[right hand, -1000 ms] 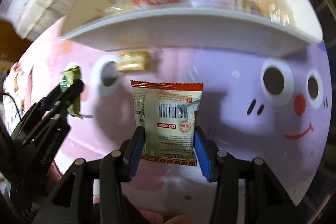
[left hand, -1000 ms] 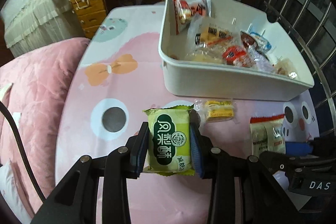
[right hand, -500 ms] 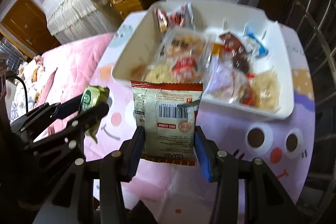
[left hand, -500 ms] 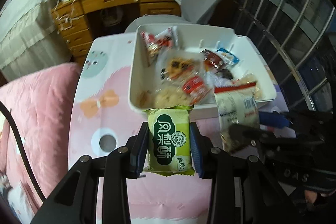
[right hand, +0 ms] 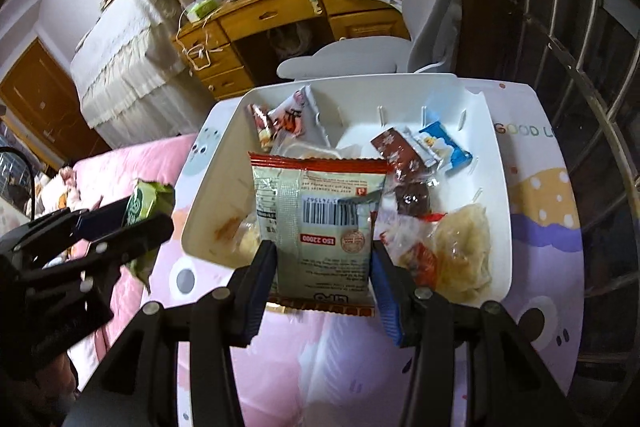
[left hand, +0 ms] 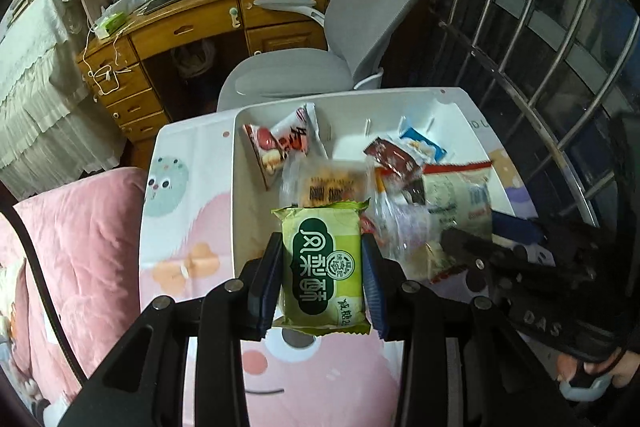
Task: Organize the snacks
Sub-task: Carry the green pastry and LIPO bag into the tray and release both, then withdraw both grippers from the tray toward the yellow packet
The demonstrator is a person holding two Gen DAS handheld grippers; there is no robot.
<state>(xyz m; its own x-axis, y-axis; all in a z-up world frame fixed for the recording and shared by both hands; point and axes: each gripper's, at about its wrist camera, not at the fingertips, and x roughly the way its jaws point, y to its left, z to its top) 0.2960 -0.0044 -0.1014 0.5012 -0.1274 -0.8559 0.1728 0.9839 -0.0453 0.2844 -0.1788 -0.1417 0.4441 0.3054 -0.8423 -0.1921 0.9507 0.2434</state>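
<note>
My left gripper (left hand: 322, 281) is shut on a green snack pack (left hand: 322, 263) and holds it in the air over the near left rim of the white bin (left hand: 236, 187). My right gripper (right hand: 323, 281) is shut on a pale snack pack with a red edge and a barcode (right hand: 316, 223), held above the near edge of the bin (right hand: 502, 227). The bin holds several wrapped snacks. In the right wrist view the left gripper (right hand: 132, 223) with the green pack (right hand: 140, 203) is at the left. In the left wrist view the right gripper's pack (left hand: 460, 203) hangs over the bin.
The bin stands on a small table with a pink cartoon cloth (left hand: 180, 227). A grey office chair (left hand: 360, 39) and a wooden desk (left hand: 200, 27) stand behind it. A pink blanket (left hand: 72, 247) lies at the left. Metal window bars (left hand: 560, 27) run along the right.
Both grippers have risen from the tabletop with their packs and moved forward over the bin. The view now looks down into the bin from above.
</note>
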